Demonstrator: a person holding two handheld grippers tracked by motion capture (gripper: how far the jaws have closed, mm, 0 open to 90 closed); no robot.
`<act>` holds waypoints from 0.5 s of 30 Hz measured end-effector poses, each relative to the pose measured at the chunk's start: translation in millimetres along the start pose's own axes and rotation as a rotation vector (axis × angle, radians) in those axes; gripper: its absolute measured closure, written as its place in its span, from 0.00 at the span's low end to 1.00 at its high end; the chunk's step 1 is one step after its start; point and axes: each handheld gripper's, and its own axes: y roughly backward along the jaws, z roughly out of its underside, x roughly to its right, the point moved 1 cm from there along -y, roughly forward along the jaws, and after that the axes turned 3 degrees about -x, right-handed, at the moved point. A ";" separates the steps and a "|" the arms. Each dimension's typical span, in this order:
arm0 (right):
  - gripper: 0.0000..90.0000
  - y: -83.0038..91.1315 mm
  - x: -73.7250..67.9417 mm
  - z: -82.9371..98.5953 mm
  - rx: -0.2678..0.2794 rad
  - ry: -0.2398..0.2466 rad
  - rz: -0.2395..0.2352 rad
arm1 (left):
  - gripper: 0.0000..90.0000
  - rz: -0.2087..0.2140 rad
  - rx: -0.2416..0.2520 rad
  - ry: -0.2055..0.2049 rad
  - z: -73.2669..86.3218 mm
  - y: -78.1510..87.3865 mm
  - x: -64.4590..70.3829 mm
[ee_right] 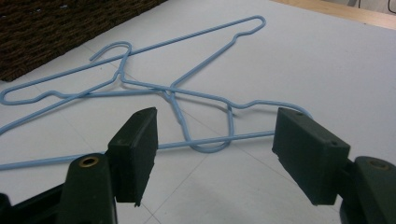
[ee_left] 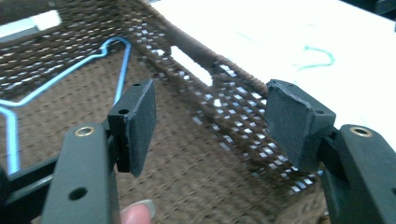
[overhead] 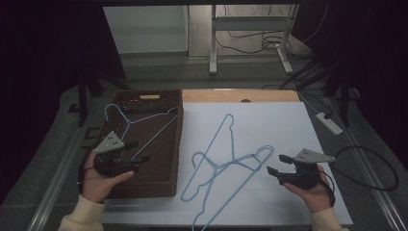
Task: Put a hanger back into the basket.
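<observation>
No writing can be read on anything. Two blue wire hangers (overhead: pixel 226 161) lie crossed on the white sheet (overhead: pixel 269 125) near its front edge, just beside the brown basket (overhead: pixel 166 180) at the table's left side. A third hanger (overhead: pixel 137 120) lies inside the basket. The right gripper (overhead: pixel 279 164) hovers released near the sheet's right front corner, aimed at the crossed hangers, bare sheet around it. The left gripper (overhead: pixel 139 151) hangs released over the basket's front end, palm cupped beneath.
</observation>
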 end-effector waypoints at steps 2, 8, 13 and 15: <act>0.35 0.0 -1.0 0.8 -0.002 0.003 0.001 | 0.39 0.023 0.011 -0.003 2.0 -5.9 7.7; 0.35 -1.7 -2.6 1.7 -0.006 0.010 0.001 | 0.39 0.047 0.004 -0.007 4.1 -14.3 15.6; 0.35 -3.3 -1.8 3.3 -0.013 0.011 0.004 | 0.39 0.055 0.028 -0.002 9.2 -19.4 21.1; 0.35 -4.0 -1.8 3.6 -0.013 0.009 0.006 | 0.39 0.060 0.038 0.006 12.0 -19.9 22.5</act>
